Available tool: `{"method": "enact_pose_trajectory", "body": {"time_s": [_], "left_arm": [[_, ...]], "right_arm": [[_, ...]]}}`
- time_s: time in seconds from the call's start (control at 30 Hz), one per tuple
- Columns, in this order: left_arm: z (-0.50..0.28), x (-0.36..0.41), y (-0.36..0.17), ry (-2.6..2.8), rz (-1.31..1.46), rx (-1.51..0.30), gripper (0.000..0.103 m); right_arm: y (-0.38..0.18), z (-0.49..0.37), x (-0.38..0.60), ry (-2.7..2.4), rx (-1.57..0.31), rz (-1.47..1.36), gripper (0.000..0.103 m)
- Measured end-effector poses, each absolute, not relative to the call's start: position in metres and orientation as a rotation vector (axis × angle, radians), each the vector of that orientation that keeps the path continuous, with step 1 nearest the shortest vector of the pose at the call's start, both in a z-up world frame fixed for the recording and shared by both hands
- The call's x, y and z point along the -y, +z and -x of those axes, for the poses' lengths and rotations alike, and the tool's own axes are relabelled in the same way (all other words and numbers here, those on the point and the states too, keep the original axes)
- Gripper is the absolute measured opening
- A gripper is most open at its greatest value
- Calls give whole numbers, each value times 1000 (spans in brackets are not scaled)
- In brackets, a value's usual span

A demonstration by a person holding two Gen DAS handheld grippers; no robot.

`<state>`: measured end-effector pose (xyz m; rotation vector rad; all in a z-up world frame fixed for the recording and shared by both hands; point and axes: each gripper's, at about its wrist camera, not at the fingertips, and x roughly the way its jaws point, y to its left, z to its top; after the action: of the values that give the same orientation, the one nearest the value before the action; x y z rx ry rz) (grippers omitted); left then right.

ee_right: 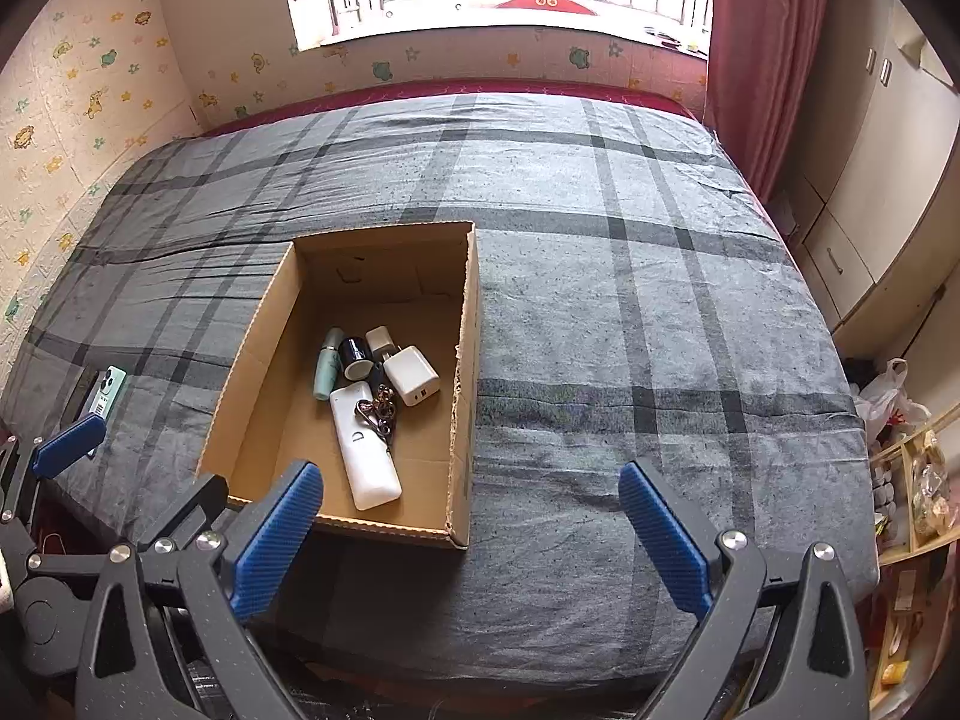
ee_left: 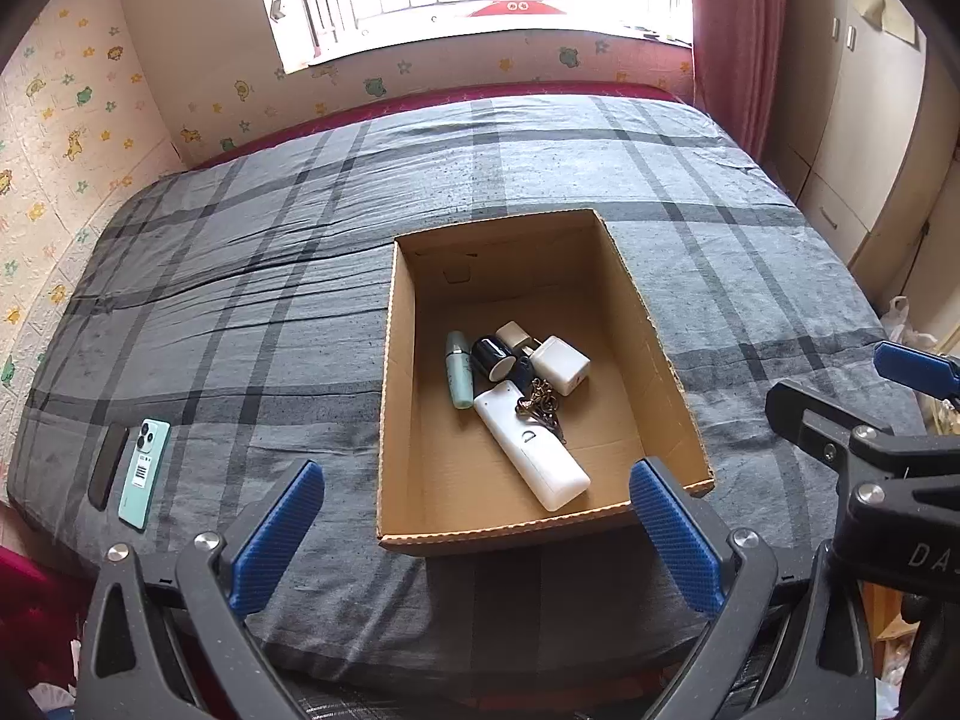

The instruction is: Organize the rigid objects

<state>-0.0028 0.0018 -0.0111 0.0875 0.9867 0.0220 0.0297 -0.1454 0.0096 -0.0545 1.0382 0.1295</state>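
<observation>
Items in cardboard box, fingers apart.

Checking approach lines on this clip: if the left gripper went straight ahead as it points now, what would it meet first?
Probably the cardboard box: the open left gripper frames its near wall, with the white remote just beyond. Depth is uncertain.

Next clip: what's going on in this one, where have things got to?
A person holds two grippers over a bed, tidying small rigid items into a cardboard box. Both the left gripper and the right gripper are open and empty. Already in the box lie a white remote, a white charger, a mint tube, a dark cap-like piece and a keychain. Two phones, one mint and one dark, lie outside on the grey plaid blanket, to the box's left.
</observation>
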Motion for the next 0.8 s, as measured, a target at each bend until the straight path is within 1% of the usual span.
{"method": "enact_pose_trajectory", "body": {"time_s": [0.8], "left_arm": [[6, 4, -6, 3, -91, -972, 103]], "right_arm": [[9, -28, 142, 141, -1044, 60, 101]]}}
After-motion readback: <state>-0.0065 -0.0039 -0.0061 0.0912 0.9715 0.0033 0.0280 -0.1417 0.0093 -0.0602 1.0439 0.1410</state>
